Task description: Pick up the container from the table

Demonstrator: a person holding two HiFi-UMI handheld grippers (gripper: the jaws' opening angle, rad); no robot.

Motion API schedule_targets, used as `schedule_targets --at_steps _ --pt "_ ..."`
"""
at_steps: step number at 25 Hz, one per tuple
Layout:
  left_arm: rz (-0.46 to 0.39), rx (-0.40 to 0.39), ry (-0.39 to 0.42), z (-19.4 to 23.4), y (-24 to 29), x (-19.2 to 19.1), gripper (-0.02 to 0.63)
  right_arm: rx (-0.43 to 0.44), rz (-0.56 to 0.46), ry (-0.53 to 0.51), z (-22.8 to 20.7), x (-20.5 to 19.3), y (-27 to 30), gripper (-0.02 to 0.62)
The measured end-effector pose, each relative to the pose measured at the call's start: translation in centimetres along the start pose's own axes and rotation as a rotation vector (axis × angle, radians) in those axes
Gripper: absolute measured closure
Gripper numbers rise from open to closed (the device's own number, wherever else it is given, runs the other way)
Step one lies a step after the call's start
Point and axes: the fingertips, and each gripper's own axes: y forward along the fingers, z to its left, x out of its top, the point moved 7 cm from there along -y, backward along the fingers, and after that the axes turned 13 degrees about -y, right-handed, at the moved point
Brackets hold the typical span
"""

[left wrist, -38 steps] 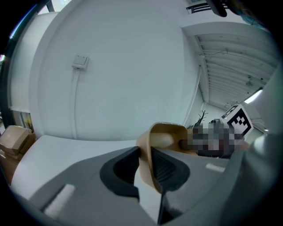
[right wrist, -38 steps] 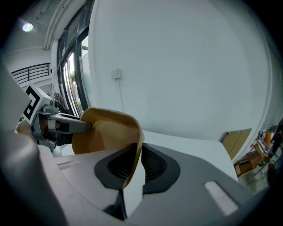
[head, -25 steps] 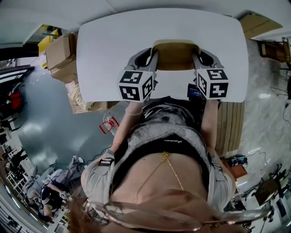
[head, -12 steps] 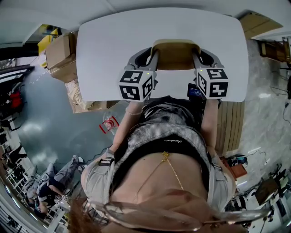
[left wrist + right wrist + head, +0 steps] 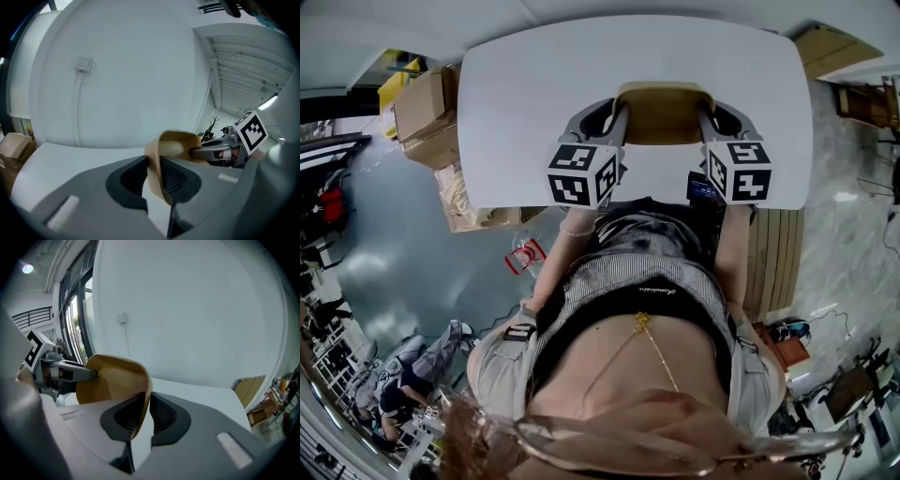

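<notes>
The left gripper at 9 o'clock and the right gripper at 3 o'clock each have their fingers clamped on a wall of the tan container over the white tabletop.

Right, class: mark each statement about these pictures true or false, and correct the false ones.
1. The left gripper has its jaws closed on the wall of the container. True.
2. The right gripper is open and holds nothing. False: its jaws are also closed on the container's wall, on the opposite side.
3. The container is tan. True.
4. The table is dark wood. False: its top is white.
5. The cardboard boxes sit on the table beside the container. False: they stand off the table, beyond its left edge in the head view.
</notes>
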Motion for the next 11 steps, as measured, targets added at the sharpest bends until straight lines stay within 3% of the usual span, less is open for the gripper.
schedule_targets --at_steps 11 --pt "0.009 0.002 -0.007 0.07 0.00 -0.22 0.540 0.001 0.009 -0.003 0.01 -0.06 0.02 0.537"
